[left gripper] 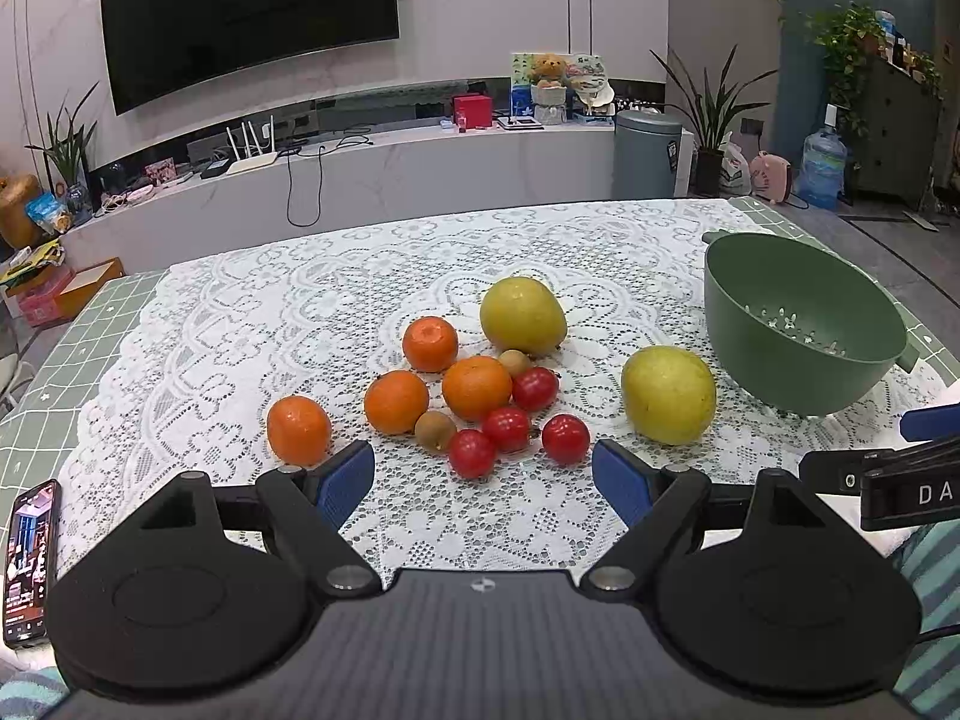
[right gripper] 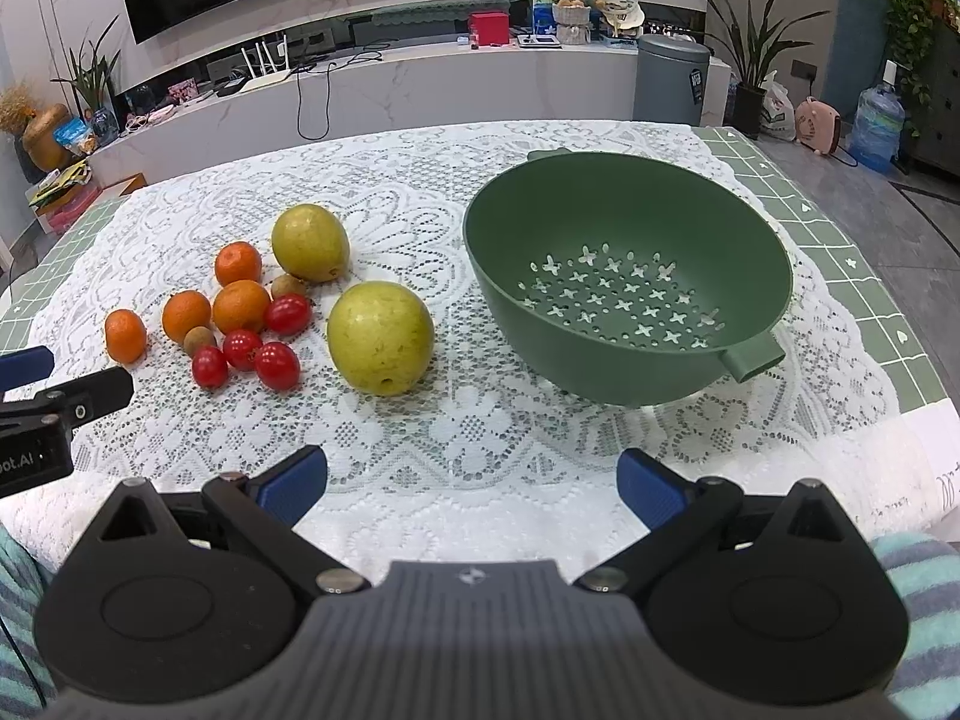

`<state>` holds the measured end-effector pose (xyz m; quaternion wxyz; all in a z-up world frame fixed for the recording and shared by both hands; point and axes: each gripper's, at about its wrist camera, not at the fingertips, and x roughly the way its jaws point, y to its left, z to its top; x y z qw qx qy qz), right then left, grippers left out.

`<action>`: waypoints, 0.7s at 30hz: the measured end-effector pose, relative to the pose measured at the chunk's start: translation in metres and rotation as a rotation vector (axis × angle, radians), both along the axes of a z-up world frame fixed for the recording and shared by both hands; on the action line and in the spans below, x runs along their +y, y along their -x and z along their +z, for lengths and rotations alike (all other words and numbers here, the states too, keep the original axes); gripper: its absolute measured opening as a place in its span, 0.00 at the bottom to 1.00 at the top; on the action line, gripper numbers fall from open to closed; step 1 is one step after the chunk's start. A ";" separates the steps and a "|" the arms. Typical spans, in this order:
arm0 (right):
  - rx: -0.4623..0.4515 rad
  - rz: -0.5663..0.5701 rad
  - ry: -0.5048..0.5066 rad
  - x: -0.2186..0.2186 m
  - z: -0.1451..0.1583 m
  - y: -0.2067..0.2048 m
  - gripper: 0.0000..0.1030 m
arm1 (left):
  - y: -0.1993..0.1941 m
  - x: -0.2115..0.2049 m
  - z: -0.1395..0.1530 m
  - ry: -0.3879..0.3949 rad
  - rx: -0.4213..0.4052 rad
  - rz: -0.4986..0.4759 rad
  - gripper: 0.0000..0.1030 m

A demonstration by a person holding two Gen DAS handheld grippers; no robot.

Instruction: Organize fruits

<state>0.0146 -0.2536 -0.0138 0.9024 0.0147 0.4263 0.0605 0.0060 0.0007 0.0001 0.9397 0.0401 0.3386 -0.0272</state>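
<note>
The counter [right gripper: 840, 228] carries a white lace cloth [right gripper: 456, 438] over a green grid mat. A phone [left gripper: 30, 558] with a lit screen lies at the counter's left edge.

Fruit lies in one cluster on the lace: four oranges, the leftmost orange [left gripper: 298, 429] set slightly apart; four red tomatoes [left gripper: 507, 427] touching or just beside one another; two small brown fruits, one brown fruit [left gripper: 434, 431] wedged between an orange and a tomato. One pear [right gripper: 310, 242] lies behind the cluster; the nearer pear [right gripper: 380, 337] lies between the cluster and the green colander [right gripper: 627, 240], apart from both. The colander contains no fruit.

The left gripper [left gripper: 483, 480] is spread wide, holding nothing, with the tomatoes just beyond its fingertips. The right gripper [right gripper: 471, 483] is likewise spread wide and unloaded, over bare lace, near the colander and nearer pear.
</note>
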 end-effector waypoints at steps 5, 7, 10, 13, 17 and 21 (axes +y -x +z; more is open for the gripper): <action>0.001 0.000 0.000 0.000 0.000 0.000 0.96 | 0.000 0.000 0.000 0.000 0.000 0.000 0.94; 0.004 -0.001 0.001 0.000 -0.001 0.000 0.96 | 0.000 0.000 0.000 0.001 0.000 -0.001 0.94; 0.009 -0.002 0.000 0.001 -0.003 -0.001 0.96 | -0.001 0.000 -0.001 0.008 0.007 -0.010 0.94; 0.009 -0.001 -0.003 0.003 -0.004 -0.003 0.96 | -0.002 0.001 -0.001 0.023 0.012 -0.026 0.94; -0.022 0.017 -0.031 0.006 -0.005 -0.004 0.96 | -0.003 0.006 -0.001 0.037 0.009 -0.041 0.93; -0.092 0.075 -0.080 0.014 -0.005 -0.003 0.96 | -0.009 0.014 -0.004 0.072 0.031 -0.047 0.84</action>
